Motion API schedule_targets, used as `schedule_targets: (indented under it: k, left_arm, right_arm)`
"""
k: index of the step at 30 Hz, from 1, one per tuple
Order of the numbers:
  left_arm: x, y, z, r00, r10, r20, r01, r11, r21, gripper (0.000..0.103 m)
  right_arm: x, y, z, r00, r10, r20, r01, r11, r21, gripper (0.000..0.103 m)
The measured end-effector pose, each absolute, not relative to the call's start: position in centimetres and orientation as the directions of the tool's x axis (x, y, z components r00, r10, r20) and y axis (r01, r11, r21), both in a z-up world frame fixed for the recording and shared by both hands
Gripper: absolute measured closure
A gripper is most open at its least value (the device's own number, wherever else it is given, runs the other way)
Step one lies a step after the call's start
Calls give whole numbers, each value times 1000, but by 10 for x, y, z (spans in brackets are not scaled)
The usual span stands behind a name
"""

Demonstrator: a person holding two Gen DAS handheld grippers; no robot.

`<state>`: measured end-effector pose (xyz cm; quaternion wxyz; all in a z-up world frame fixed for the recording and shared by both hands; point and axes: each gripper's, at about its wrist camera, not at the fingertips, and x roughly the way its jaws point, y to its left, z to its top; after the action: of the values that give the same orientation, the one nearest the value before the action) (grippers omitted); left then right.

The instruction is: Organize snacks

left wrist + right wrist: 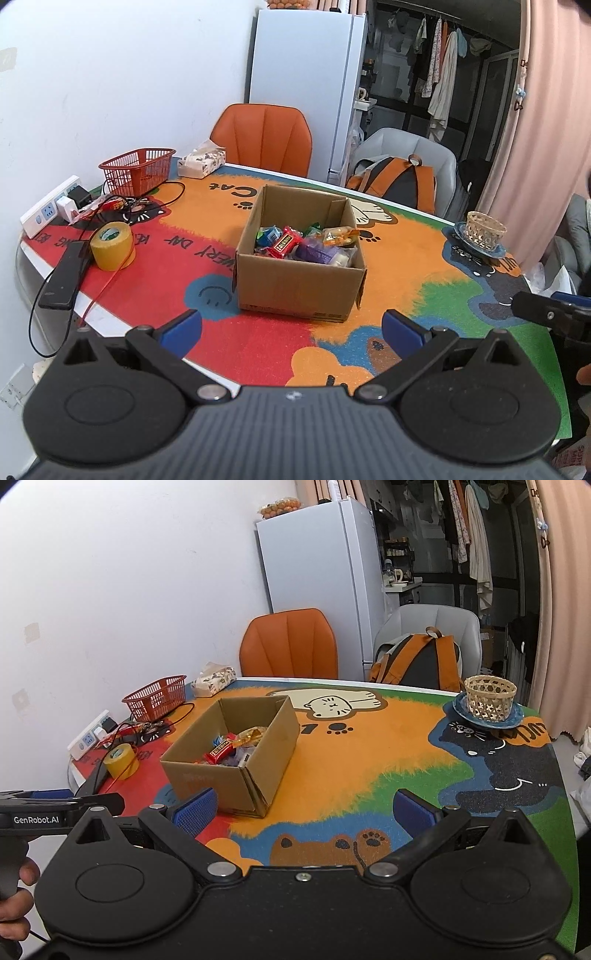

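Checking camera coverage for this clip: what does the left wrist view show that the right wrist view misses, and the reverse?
Only the left wrist view shows the black bar-shaped device at the table edge in full, and the right gripper from outside.

Only the right wrist view shows the white cat drawing unobstructed and the left gripper with the hand holding it.

Both show the cardboard box of snacks, red basket, yellow tape roll and woven basket.
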<state>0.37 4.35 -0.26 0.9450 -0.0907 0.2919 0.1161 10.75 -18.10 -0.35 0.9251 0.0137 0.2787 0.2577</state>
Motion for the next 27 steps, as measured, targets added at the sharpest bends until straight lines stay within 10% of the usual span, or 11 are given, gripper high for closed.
schedule_targets:
  k: [27]
  left_arm:
    - [-5,36,12,817,173,-550,-262,961,-88,0]
  right_arm:
    - [100,-179,6,709,492,-504,-489,859,151,0]
